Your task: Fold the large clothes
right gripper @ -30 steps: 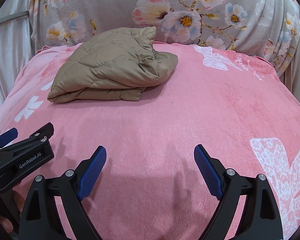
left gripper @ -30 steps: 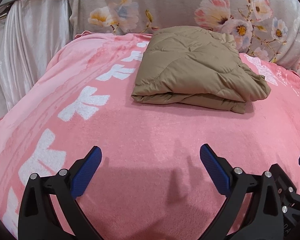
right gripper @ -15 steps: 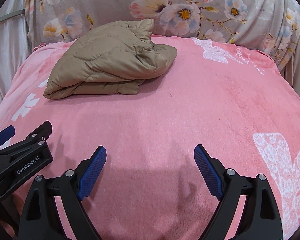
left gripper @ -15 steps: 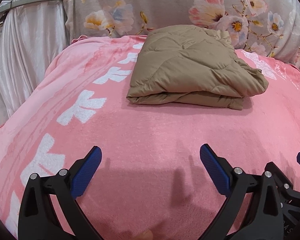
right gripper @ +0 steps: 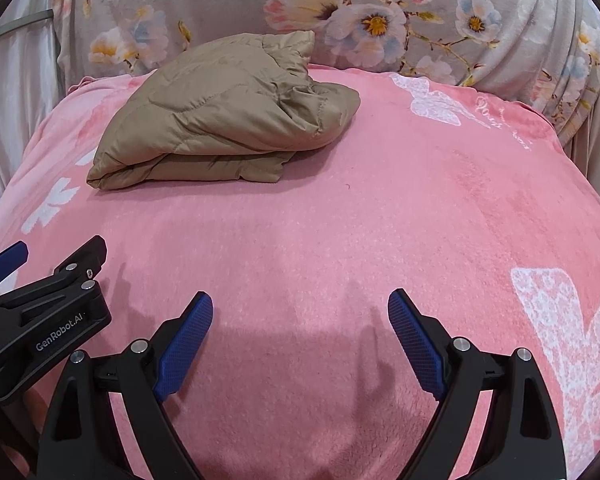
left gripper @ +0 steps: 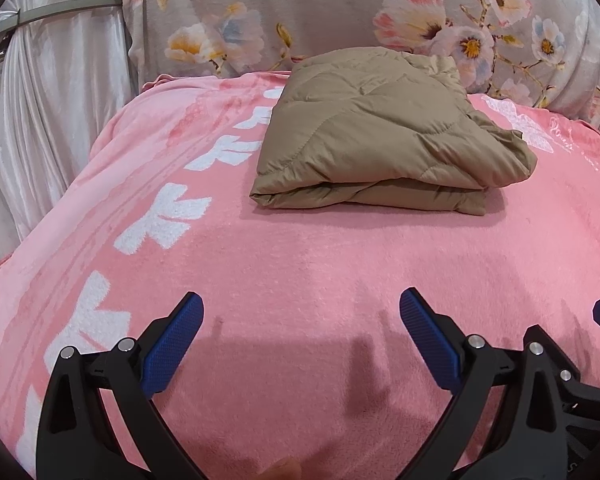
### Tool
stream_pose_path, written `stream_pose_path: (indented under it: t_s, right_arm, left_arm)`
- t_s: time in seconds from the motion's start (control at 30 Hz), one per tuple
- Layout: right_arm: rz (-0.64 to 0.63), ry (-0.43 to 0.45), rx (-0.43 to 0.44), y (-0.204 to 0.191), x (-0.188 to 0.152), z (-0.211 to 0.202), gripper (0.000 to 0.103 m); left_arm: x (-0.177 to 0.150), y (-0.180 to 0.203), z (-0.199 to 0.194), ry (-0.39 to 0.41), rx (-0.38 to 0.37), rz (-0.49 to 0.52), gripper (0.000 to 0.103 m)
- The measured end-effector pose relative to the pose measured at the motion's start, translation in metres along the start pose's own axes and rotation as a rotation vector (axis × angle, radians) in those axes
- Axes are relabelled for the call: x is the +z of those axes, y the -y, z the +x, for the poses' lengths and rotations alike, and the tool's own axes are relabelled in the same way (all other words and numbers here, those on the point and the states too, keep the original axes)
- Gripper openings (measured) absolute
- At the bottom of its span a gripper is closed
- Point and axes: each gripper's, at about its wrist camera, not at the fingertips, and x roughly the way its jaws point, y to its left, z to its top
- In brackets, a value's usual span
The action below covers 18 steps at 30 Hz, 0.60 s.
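A tan quilted jacket lies folded in a thick bundle at the far side of a pink blanket. It also shows in the right wrist view, at the far left. My left gripper is open and empty, low over the blanket, well short of the jacket. My right gripper is open and empty too, beside the left one. The left gripper's body shows at the lower left of the right wrist view.
A grey floral cushion stands behind the blanket, close to the jacket's far edge. A pale satin curtain hangs at the left. The blanket drops away at its left edge and at the right edge.
Both grippers have tilted a little, so the jacket sits slightly lower and left in view. The jaws stay open. The jacket has not moved.
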Motion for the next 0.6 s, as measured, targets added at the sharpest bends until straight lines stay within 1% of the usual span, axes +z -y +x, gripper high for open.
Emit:
stream_pose_path:
  t_s: [0.6]
  right_arm:
    - [0.000, -0.003, 0.000, 0.0002, -0.0002, 0.0010, 0.087]
  left_arm:
    - [-0.0001, -0.0004, 0.0001, 0.001, 0.000, 0.001, 0.096]
